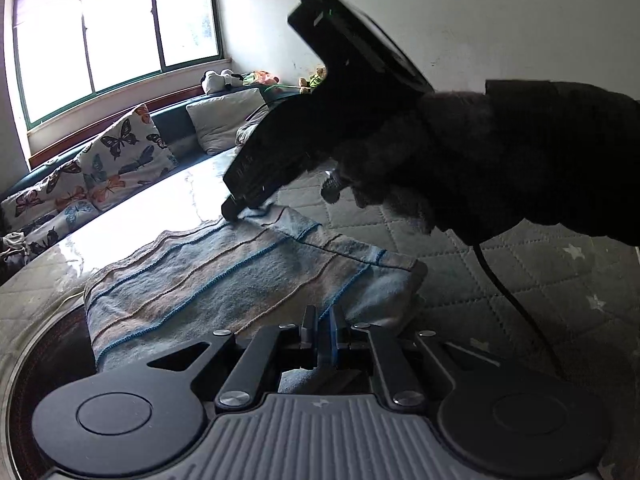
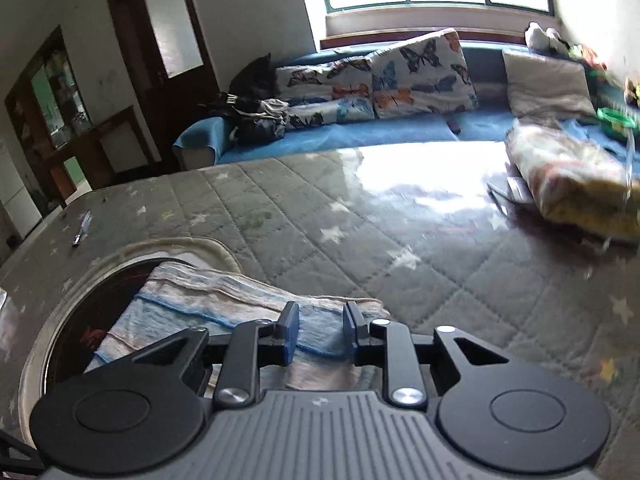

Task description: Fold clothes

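Observation:
A folded cloth with blue and beige stripes [image 1: 240, 280] lies on the grey quilted surface, partly over a round dark recess. My left gripper [image 1: 324, 320] is at the cloth's near edge, its blue pads pressed together with the cloth at the tips and running on under them. My right gripper [image 1: 230, 213], held by a gloved hand [image 1: 384, 160], points down with its tip on the cloth's far edge. In the right wrist view the right gripper [image 2: 320, 330] has its pads apart, and the striped cloth [image 2: 224, 300] lies flat beneath the gap.
The round dark recess [image 2: 80, 320] has a metal rim and sits at the near left. A patterned folded bundle [image 2: 576, 184] lies at the far right. Butterfly cushions [image 2: 416, 76] line a blue bench under the window. A pen [image 2: 80, 232] lies at the left edge. A cable [image 1: 516, 304] hangs from the right gripper.

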### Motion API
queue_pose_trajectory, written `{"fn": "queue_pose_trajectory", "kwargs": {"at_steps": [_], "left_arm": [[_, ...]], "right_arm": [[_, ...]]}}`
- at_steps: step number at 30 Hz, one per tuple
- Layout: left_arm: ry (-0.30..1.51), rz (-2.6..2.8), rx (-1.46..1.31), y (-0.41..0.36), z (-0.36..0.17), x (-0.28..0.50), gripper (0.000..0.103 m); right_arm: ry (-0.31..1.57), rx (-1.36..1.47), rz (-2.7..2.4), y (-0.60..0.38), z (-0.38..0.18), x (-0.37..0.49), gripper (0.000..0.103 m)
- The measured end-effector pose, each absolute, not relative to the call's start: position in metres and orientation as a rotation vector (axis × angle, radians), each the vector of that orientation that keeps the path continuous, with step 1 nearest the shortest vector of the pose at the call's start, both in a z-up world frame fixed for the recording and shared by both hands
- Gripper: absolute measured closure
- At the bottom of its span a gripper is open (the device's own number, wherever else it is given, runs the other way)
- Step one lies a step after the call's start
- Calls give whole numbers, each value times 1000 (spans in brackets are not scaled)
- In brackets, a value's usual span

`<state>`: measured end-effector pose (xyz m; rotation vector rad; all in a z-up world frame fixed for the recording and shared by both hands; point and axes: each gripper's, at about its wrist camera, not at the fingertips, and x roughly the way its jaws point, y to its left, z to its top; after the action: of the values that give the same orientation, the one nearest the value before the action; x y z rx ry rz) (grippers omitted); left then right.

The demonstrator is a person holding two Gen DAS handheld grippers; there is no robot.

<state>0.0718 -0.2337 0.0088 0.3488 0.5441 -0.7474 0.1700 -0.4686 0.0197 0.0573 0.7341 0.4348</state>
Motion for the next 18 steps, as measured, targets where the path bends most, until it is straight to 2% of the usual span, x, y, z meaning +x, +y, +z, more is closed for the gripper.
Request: {"fn": "queue_pose_trajectory", "kwargs": {"at_steps": [9,18], "left_arm": [[545,-748,332,-233,7,71,96],[547,-754,313,-228,7,73,96]], "right_arm": [[767,-78,589,-418,24,168,80],[783,-61,516,-411,16,199,80]]}}
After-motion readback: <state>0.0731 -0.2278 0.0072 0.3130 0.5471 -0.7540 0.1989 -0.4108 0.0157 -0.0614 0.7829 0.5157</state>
